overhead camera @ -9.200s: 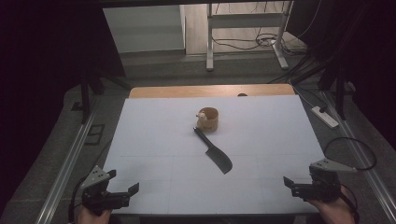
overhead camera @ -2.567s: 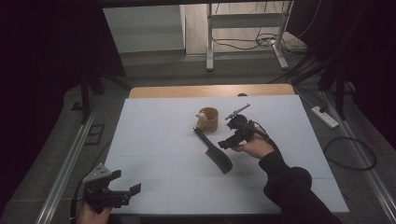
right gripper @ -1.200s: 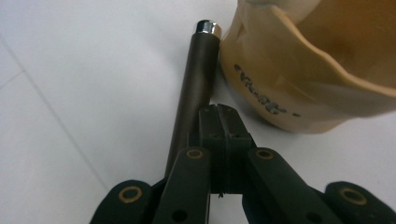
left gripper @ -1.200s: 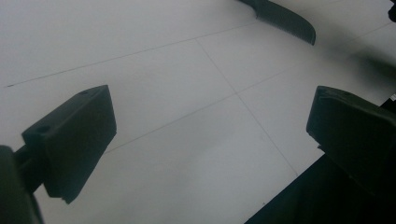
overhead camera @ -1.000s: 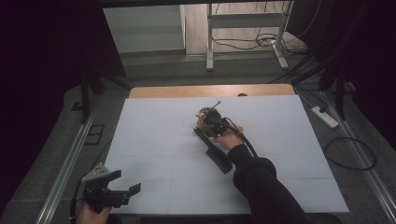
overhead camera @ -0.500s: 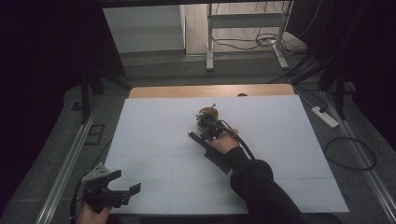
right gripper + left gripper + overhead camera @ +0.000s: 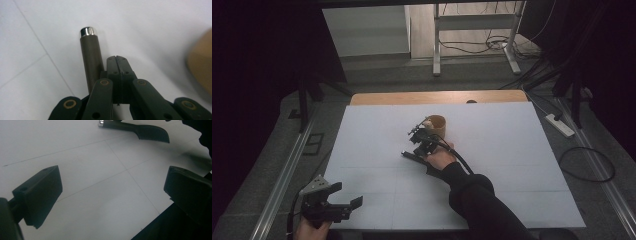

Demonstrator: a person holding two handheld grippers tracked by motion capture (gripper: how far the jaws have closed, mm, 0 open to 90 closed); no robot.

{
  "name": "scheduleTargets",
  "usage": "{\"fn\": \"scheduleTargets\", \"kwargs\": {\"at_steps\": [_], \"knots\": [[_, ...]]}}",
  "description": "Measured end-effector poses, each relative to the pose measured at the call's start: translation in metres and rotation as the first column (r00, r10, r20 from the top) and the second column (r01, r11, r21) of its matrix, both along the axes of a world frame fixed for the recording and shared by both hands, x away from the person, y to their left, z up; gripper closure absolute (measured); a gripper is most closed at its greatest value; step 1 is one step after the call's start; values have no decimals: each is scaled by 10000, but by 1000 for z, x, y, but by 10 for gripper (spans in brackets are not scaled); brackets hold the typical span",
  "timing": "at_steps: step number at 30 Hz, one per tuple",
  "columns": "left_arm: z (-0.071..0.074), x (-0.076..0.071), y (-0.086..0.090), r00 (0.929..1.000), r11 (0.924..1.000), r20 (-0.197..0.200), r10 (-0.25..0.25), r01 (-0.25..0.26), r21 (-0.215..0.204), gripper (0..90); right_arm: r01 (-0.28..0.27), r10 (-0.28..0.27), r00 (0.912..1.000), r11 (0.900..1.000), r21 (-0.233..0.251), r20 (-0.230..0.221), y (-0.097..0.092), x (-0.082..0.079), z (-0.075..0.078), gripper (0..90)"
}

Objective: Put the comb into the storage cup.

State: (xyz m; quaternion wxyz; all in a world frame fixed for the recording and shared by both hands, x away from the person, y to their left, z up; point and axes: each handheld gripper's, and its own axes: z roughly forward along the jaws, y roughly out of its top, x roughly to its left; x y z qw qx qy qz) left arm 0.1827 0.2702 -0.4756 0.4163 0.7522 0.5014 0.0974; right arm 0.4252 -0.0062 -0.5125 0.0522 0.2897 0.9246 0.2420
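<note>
A dark knife (image 7: 408, 155) lies mid-table on the white sheet (image 7: 512, 150), and its blade is partly hidden under the right hand. In the right gripper view its brown handle with a metal cap (image 7: 91, 57) runs along the left side of my right gripper (image 7: 117, 58), whose jaws are shut together with nothing between them. That right gripper (image 7: 416, 136) sits low over the handle, just left of a small wooden cup (image 7: 436, 125). My left gripper (image 7: 344, 194) rests open at the table's near left corner. Its camera sees the knife (image 7: 140, 130) farther off.
The cup shows blurred at the right edge of the right gripper view (image 7: 200, 67). The table's wooden far edge (image 7: 437, 97) lies behind the sheet. A power strip (image 7: 559, 125) and cables lie on the floor to the right.
The right gripper has moved left and nearer from beside the cup, staying shut. The knife's handle end has shifted left and nearer with it. The left gripper has stayed put.
</note>
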Motion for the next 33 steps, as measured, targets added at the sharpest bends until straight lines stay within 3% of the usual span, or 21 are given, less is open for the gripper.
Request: {"fn": "scheduleTargets", "kwargs": {"at_steps": [7,16,23,33], "knots": [[0,0,0,10000,10000,4,12,-12,3,26,-492,491,9988,9988,-85,-82,19,-16,-2,897],[0,-1,0,10000,10000,6,35,-35,18,26,-1112,1105,9934,9936,-211,-314,26,-40,-1,897],[0,-1,0,10000,10000,-5,57,-57,32,26,-1444,1435,9876,9895,-93,-642,15,-61,-1,897],[0,0,0,9999,9999,-42,97,-97,28,27,-1746,1712,9805,9842,-288,-962,-17,-92,2,897]]}}
